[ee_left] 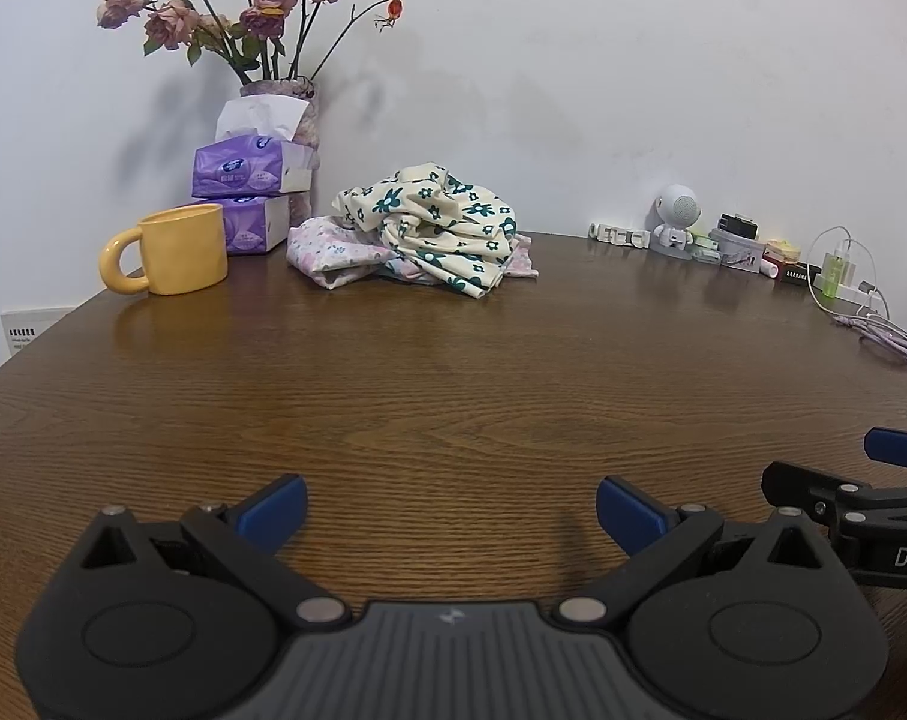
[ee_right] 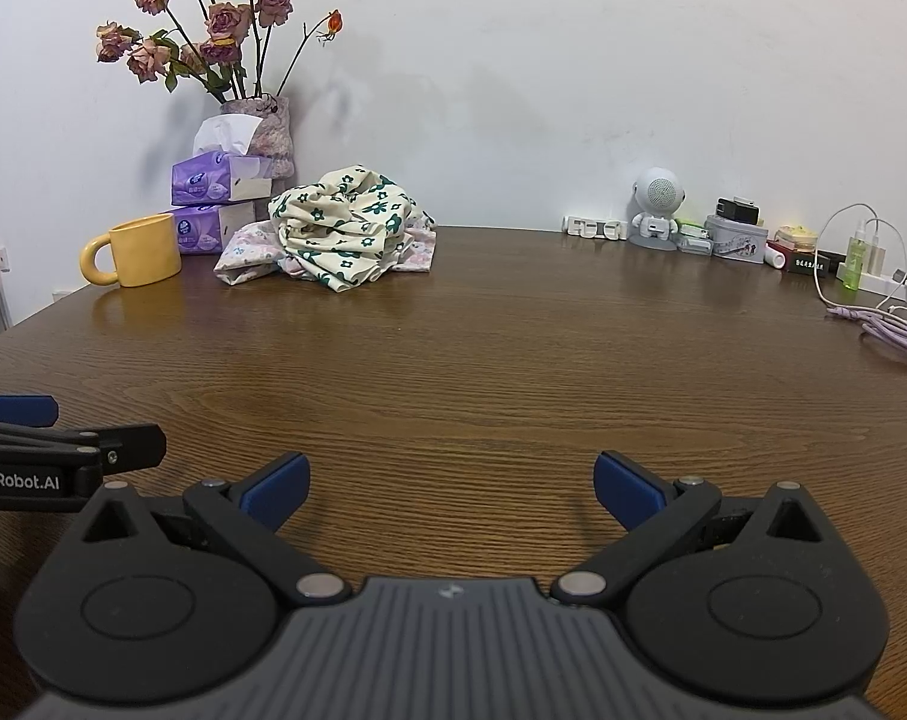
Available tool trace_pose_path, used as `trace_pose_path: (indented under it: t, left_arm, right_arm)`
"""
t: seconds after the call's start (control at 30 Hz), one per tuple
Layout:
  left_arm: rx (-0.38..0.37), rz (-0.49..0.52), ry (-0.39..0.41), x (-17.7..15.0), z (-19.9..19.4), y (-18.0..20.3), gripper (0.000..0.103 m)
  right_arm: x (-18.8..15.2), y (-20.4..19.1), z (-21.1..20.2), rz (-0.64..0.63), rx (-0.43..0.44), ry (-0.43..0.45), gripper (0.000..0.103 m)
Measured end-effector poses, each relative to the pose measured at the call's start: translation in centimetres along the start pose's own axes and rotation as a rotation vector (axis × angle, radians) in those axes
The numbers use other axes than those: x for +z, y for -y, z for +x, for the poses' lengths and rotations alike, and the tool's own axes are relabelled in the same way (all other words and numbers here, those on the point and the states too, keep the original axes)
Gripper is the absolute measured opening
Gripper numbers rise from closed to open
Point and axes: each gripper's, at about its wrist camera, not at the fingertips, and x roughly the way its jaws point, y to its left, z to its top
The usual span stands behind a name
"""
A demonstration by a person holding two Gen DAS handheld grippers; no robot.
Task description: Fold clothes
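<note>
I have both tools spread wide and empty, the left gripper [ee_left: 452,510] and right gripper [ee_right: 452,487] side by side over bare wooden table [ee_left: 453,396]. The crumpled floral garment [ee_left: 438,228] sits heaped on a pink one [ee_left: 333,252], just right of the yellow mug [ee_left: 174,249]. I'd reach in low, pinch only the top garment's edge, and drag it away from the mug before spreading.

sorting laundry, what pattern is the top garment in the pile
Cream with dark green flowers, on the top garment; clearest in the left wrist view.
</note>
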Motion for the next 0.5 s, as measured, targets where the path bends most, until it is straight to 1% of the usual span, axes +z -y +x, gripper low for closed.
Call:
trace_pose_path:
  t: [0.5]
  left_arm:
    - [-0.003,-0.001,-0.001,-0.01,0.13,-0.03,0.103]
  right_arm:
    - [0.04,0.04,0.07,0.001,0.003,-0.004,0.103]
